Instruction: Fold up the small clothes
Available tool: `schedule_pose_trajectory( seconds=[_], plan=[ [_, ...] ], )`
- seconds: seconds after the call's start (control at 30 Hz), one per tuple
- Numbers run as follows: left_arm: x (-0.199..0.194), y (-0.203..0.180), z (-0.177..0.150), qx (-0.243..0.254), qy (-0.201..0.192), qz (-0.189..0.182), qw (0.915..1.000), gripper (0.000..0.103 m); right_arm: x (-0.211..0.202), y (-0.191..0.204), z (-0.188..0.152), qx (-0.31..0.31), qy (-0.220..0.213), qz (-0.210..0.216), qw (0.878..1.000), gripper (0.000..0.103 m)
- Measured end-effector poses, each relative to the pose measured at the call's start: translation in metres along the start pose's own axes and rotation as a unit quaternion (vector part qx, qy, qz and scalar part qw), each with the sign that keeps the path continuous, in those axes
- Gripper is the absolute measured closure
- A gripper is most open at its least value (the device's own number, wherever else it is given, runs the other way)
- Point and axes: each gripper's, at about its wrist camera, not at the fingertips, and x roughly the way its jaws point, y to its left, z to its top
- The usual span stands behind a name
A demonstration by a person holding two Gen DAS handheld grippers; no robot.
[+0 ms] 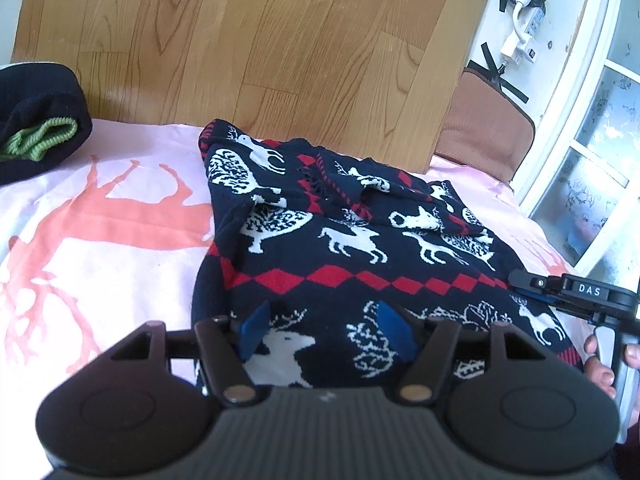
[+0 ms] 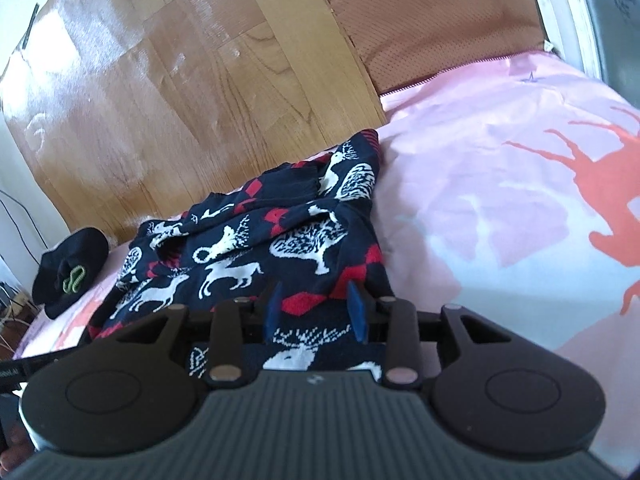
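A navy knit sweater (image 1: 352, 240) with white deer and red diamonds lies rumpled on the pink bedspread (image 1: 100, 240). Its far part is bunched toward the headboard. My left gripper (image 1: 324, 330) is open low over the sweater's near part, with its blue pads (image 1: 256, 332) apart and the knit lying between them. The black body of the right tool (image 1: 576, 292) and a person's fingers show at the sweater's right edge. In the right wrist view, my right gripper (image 2: 316, 310) is open over the sweater (image 2: 248, 248) near its right edge. Its blue pads (image 2: 358, 312) stand apart above the fabric.
A dark garment with a green cuff (image 1: 40, 132) (image 2: 70, 272) sits at the far left of the bed. A wooden headboard (image 1: 240, 40) stands behind, with a brown cushion (image 2: 432, 28) beside it. A white window frame (image 1: 580, 140) and a taped power strip (image 1: 528, 32) are on the right.
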Motion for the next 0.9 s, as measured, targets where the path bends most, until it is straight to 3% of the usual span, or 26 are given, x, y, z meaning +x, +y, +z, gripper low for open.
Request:
schedule_pose_trajectory(
  seconds=[0.33, 0.47, 0.9],
  plan=[
    [0.0004, 0.0012, 0.0, -0.007, 0.0, -0.007, 1.0, 0.038, 0.0005, -0.0004, -0.0008, 0.001, -0.001, 0.0, 1.0, 0.062],
    [0.0003, 0.0005, -0.0001, -0.006, 0.0, -0.014, 0.9999, 0.027, 0.0004, -0.0006, -0.0008, 0.003, -0.001, 0.001, 1.0, 0.061],
    [0.0008, 0.0008, -0.0003, -0.007, 0.0, -0.015, 0.9999, 0.026, -0.0007, -0.0038, -0.0008, 0.019, -0.002, 0.009, 1.0, 0.061]
  ],
)
